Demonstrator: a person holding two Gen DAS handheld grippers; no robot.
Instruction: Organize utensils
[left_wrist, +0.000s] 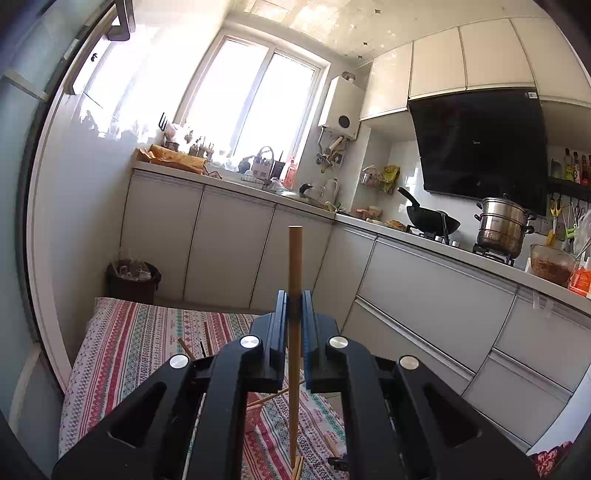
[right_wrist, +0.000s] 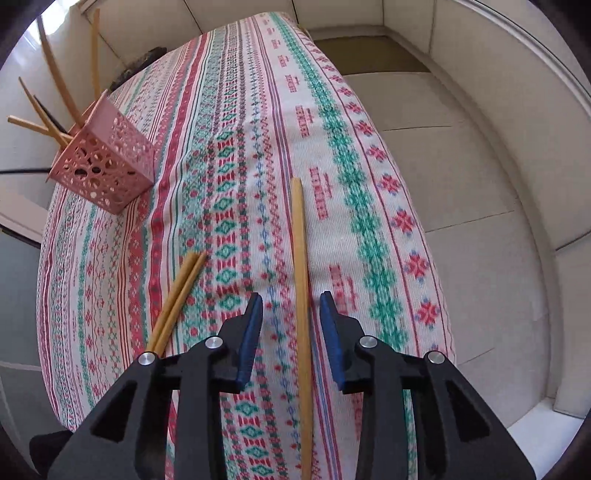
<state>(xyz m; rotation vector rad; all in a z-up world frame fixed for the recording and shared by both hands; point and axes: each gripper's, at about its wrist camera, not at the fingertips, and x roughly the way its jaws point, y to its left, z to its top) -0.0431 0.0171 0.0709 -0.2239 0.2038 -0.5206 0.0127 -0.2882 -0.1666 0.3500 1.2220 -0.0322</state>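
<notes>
Wooden chopstick (right_wrist: 301, 280) lies between your right gripper (right_wrist: 291, 314) pads, untouched, jaws partly apart. Lower, centre, squeeze. Left gripper (left_wrist: 294, 310) clamps upright chopstick (left_wrist: 294, 266); keep it steady.

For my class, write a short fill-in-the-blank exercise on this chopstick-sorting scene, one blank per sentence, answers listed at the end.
1. The left gripper is shut on a single ____.
2. The right gripper hangs with its jaws open over one chopstick lying on the striped ____.
3. The perforated holder that has chopsticks in it is ____ in colour.
4. Left of the right gripper, a pair of chopsticks lies ____ by side.

Missing words: chopstick; tablecloth; pink; side
</notes>
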